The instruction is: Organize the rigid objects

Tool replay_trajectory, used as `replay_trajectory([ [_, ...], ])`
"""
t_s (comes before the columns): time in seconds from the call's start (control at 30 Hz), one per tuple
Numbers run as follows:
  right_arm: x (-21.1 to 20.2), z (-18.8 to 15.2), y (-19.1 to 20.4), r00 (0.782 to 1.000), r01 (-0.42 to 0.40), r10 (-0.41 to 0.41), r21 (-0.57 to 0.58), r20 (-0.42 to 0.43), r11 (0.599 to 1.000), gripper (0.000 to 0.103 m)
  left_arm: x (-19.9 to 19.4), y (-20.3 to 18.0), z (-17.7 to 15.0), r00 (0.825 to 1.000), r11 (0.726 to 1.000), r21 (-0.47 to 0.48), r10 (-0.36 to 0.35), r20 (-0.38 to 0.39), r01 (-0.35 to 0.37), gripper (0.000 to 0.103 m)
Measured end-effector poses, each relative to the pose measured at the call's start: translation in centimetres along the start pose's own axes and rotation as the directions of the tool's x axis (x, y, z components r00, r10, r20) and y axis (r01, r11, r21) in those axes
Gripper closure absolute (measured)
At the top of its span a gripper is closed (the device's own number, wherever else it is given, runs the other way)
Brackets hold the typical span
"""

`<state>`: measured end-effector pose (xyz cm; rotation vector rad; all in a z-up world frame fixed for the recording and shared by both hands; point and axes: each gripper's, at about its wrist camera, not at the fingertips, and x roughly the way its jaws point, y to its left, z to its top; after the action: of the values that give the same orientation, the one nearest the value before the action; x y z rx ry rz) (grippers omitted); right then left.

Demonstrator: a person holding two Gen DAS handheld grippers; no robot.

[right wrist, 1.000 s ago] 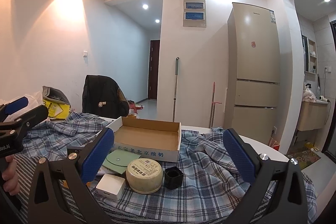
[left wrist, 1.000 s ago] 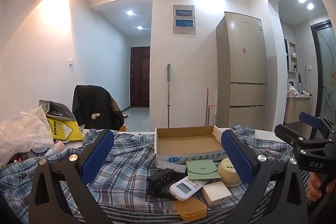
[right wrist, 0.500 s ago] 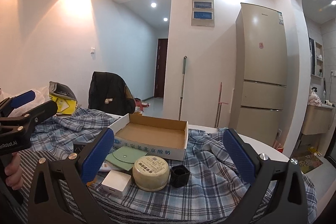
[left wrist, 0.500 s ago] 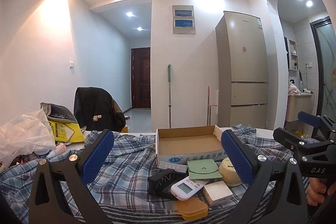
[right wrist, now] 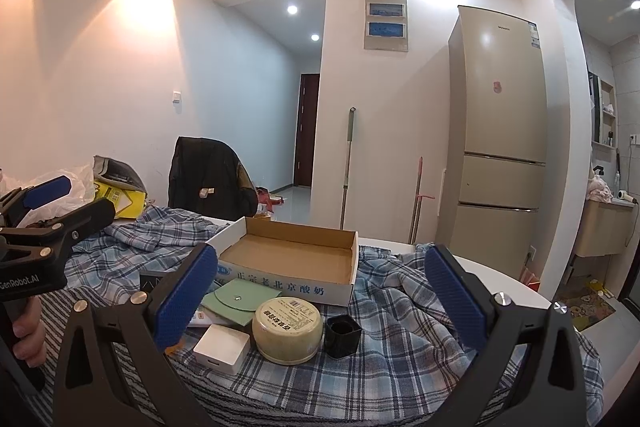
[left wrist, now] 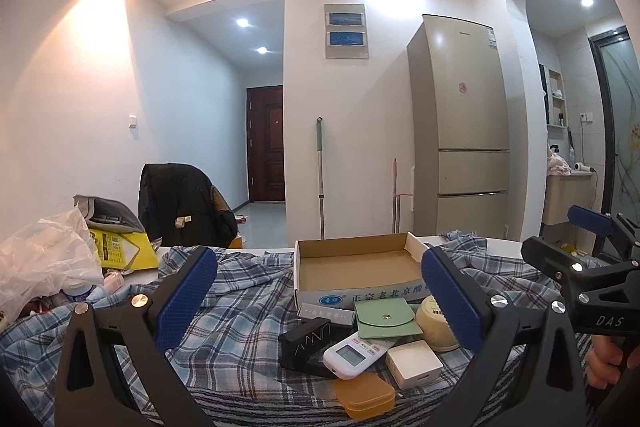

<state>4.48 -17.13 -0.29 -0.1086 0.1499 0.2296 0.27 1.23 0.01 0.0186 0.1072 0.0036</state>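
Both grippers, left gripper [left wrist: 316, 291] and right gripper [right wrist: 320, 291], stand spread wide, holding nothing, above the plaid cloth [left wrist: 240, 311]. Beyond them lies the open cardboard box [left wrist: 356, 263]; just before it cluster a green pouch [left wrist: 384, 317], round tin [right wrist: 287, 323], white box [right wrist: 222, 343], remote [left wrist: 352, 349], orange case [left wrist: 364, 395] and black cup [right wrist: 342, 335].

Matt cardboard box [left wrist: 356, 263] on soft plaid cloth [left wrist: 240, 311].

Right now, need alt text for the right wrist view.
Open right gripper hangs over a plaid-covered table, nothing held; ahead sit a round cream tin, a small black cup, a white box, a green pouch and an empty cardboard tray.
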Motion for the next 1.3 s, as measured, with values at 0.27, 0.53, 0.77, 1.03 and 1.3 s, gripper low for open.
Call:
replay_trajectory([
  [0.27, 0.1, -0.1, 0.0, 1.000, 0.003, -0.003, 0.006, -0.003, 1.000, 0.000, 0.2, -0.4, 0.0, 1.000, 1.000, 0.013, -0.009, -0.006, 0.009, 0.000],
  [0.53, 0.0, -0.1, 0.2, 1.000, -0.003, 0.003, -0.003, -0.001, 1.000, 0.000, 0.3, -0.1, 0.1, 1.000, 1.000, 0.010, -0.012, -0.003, 0.012, 0.000],
  [0.77, -0.1, -0.1, 1.5, 1.000, -0.026, 0.026, -0.058, 0.005, 0.998, 0.000, 0.2, -0.1, -0.1, 1.000, 1.000, 0.006, -0.015, 0.004, 0.015, 0.000],
  [1.03, 0.0, -0.3, 1.5, 1.000, -0.022, 0.022, -0.064, -0.006, 0.998, 0.000, -0.5, -0.5, -0.2, 0.999, 0.999, 0.020, -0.042, 0.030, 0.041, 0.000],
  [1.3, 0.2, -0.2, 1.0, 1.000, -0.014, 0.013, -0.044, -0.024, 0.999, 0.000, 1.2, 0.5, 0.1, 0.997, 0.999, -0.032, -0.024, -0.069, 0.022, 0.000],
])
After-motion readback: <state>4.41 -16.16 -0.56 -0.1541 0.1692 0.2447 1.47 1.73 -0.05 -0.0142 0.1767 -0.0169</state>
